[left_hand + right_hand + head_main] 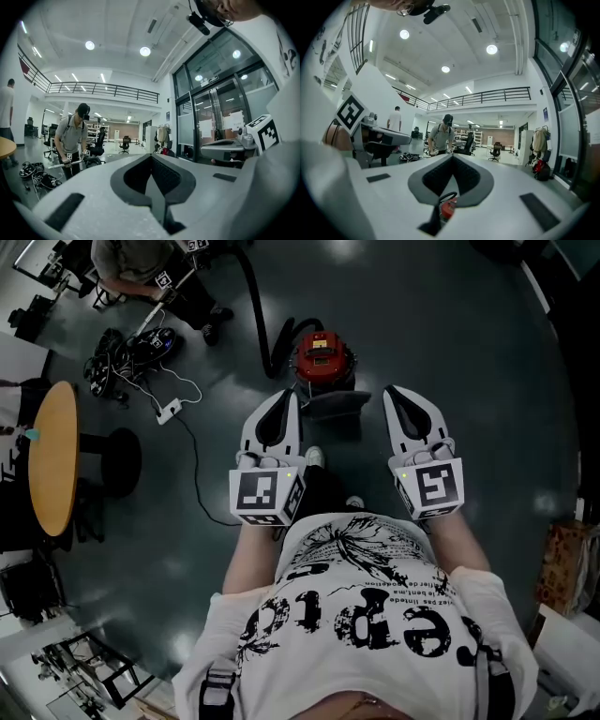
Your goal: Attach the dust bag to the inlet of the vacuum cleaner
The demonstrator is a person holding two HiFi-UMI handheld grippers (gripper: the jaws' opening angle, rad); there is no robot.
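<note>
I stand in a big hall and watch a person holding two tools out in front, both pointing level. The left claw (288, 396) is pressed together with nothing in it. The left gripper view shows the two pads meeting, with only the hall behind them. The right claw (395, 391) is pressed together too and holds nothing. In the right gripper view a bit of red peeks through the slot below its pads. That is the vacuum cleaner (323, 354) on the floor (469, 334) far below, not something it is pinching.

The vacuum cleaner is small, round and red. It sits on the floor just ahead of the person's feet, between the two claws as seen from above. A black hose (258, 310) curls away from it. A flat grey piece (336, 406) lies right against its near side. I think this may be the dust bag, but it is small and dark from up here. I cannot tell if it is pushed onto the inlet or only lying beside it. I cannot see the inlet at all.

So the scene fits two stories. The person may be walking up to fix the bag on, or the bag may be on and the person has stood up from it. Both claws are empty and well above the vacuum cleaner, so neither touches the grey piece. Which move comes next hangs on whether that bag is seated, and that needs a closer look at the near side of the vacuum cleaner.
</note>
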